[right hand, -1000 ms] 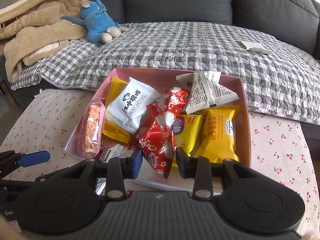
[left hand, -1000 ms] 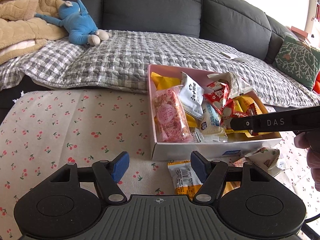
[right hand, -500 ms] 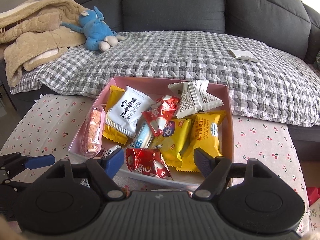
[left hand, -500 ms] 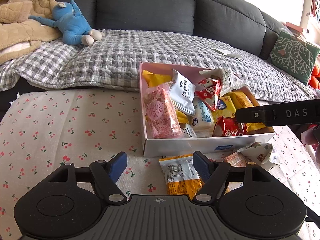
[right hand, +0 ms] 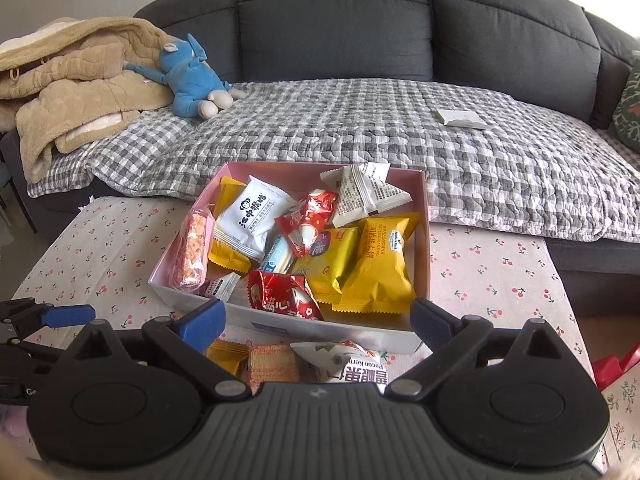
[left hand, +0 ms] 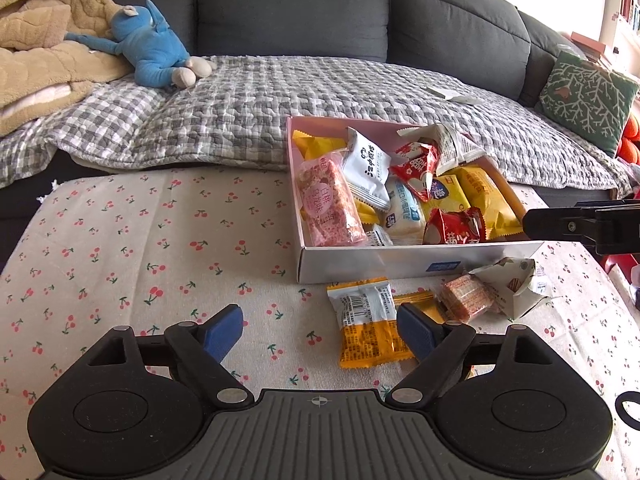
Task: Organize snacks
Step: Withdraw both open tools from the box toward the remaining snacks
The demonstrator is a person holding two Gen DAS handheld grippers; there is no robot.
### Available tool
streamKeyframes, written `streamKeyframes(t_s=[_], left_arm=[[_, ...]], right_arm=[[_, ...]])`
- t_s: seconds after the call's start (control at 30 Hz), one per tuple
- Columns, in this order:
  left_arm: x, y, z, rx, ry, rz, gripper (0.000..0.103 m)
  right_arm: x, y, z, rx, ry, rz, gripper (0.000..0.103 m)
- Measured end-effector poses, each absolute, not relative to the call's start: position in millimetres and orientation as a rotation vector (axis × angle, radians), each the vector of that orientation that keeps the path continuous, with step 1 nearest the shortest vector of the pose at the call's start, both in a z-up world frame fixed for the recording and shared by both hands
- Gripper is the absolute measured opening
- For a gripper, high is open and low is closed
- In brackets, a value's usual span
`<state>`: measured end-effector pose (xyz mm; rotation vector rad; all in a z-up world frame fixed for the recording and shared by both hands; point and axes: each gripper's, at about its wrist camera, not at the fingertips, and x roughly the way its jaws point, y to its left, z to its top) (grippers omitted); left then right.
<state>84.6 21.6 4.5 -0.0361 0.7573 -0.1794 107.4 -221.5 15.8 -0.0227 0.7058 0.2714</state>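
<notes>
At the bottom of each wrist view, the left gripper (left hand: 319,330) and right gripper (right hand: 317,318) are opening, nothing between them; three snacks (left hand: 370,322) lie outside mid-frame, while the pink box (right hand: 426,240) beyond holds most, so little remains

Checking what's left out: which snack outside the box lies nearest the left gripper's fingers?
The yellow-and-white packet, barcode up, lying flat just ahead of the box; the orange bar and white pouch sit farther right.
</notes>
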Motion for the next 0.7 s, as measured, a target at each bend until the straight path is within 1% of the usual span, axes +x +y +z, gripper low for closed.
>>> streamKeyframes(t_s=[0.33, 0.5, 0.7], left_arm=[[65.8, 15.5, -0.8, -0.018, 0.787, -0.180, 0.090], [57.3, 2.5, -5.8, -0.008, 0.801, -0.197, 0.090], [53.1, -16.0, -12.2, -0.005, 0.809, -0.217, 0.090]], right_arm=[[79.4, -227.0, 3.8, -0.060, 0.685, 0.265, 0.102], [66.4, -236.7, -8.7, -0.016, 0.672, 0.263, 0.102], [69.2, -246.9, -18.3, 0.033, 0.718, 0.242, 0.102]])
